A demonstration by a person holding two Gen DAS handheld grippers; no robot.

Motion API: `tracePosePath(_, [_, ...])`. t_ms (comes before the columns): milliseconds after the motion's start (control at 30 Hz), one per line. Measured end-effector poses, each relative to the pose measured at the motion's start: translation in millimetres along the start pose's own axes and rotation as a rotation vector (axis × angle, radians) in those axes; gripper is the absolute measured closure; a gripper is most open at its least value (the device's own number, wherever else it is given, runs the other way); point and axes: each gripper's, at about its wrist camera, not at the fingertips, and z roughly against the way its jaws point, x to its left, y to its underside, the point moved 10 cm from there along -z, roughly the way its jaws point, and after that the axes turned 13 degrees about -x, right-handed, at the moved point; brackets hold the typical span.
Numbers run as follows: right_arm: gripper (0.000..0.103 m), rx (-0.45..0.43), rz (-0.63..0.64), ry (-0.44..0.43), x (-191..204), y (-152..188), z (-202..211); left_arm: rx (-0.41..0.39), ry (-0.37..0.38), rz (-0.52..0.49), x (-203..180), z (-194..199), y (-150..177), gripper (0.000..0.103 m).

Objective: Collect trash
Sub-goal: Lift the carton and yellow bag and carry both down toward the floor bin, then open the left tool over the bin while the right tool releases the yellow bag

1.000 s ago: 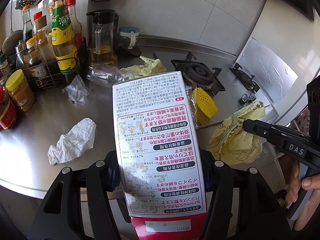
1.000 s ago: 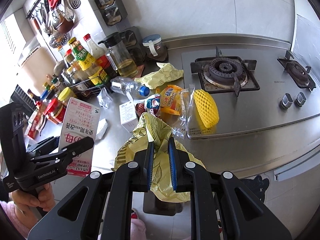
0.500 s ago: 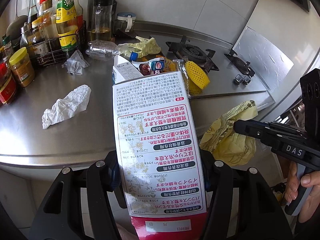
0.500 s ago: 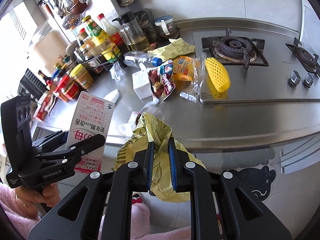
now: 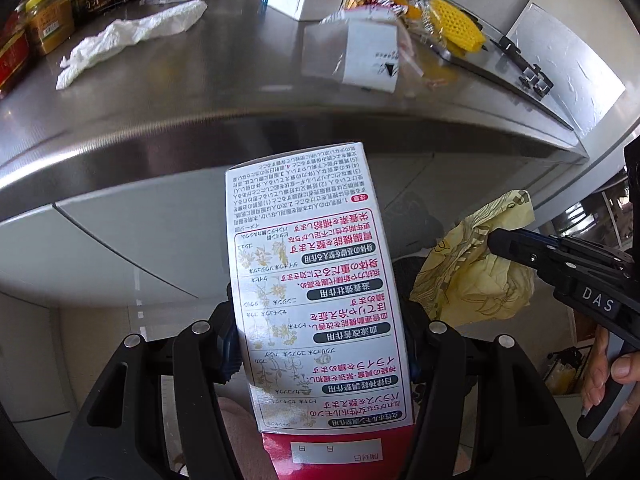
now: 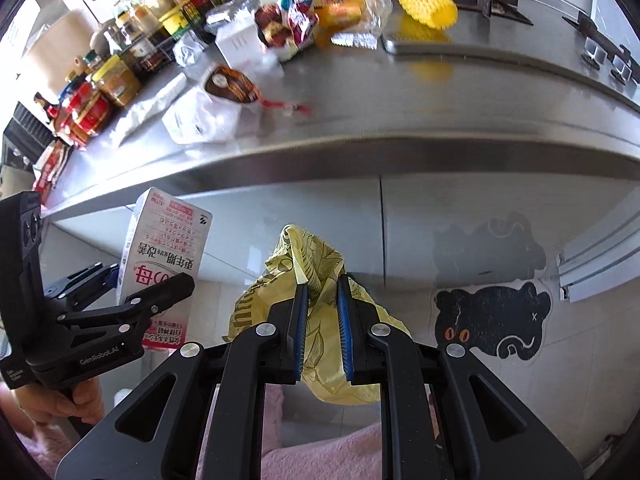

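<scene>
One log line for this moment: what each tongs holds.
left tongs: shut on carton | right tongs: shut on yellow bag | both below counter edge

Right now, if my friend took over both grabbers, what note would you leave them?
Left gripper: shut on the tall carton, held in front of the cabinet, below the counter edge.
Right gripper: shut on the yellow bag, also below the counter.
Done: carton and bag are off the counter and in hand.
Left: no bin shows in either view, so find where these go. Then go back for the crumpled tissue, white box, snack wrappers and yellow foam net lying on the counter.
</scene>
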Motion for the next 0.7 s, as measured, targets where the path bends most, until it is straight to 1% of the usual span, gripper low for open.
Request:
tracePosePath(67, [0.087, 0.009, -0.023, 0.003, -3.7, 21.6, -23.8, 0.025, -0.013, -0.007, 10.6, -19.4, 21.8, 0.047])
tracePosePath(167, [0.087, 0.034, -0.033, 0.034, -10.7, 54.8, -63.5, 0.077, -0.026, -0.010, 27.3, -55.0, 55.8, 0.047])
tracePosePath(233, [0.087, 0.071, -0.036, 0.054, -15.7, 76.5, -91.3, 0.120, -0.028, 0.007, 38.6, -80.8, 76.2, 0.047])
tracePosePath(333, [0.087, 0.120, -0.079, 0.063, -24.6, 101.2, -129.7, 0.167, -0.012, 0.040, 50.6, -115.9, 100.1, 0.047])
tracePosePath(433, [0.087, 0.141, -0.146, 0.081, -35.5, 114.7, -162.1, 0.196, -0.022, 0.020, 59.1, -145.6, 120.7, 0.047])
tracePosePath(500, [0.087, 0.140, -0.170, 0.095, -40.0, 119.1, -180.0, 0.218, -0.027, 0.017, 64.7, -162.1, 134.7, 0.047])
tracePosePath(567, [0.087, 0.144, -0.187, 0.098, -41.9, 124.2, -194.2, 0.232, -0.027, 0.022, 69.5, -175.8, 147.2, 0.047])
tracePosePath(700, [0.087, 0.163, -0.202, 0.084, -35.7, 133.2, -220.8, 0.238, -0.030, 0.033, 78.2, -199.3, 162.0, 0.047])
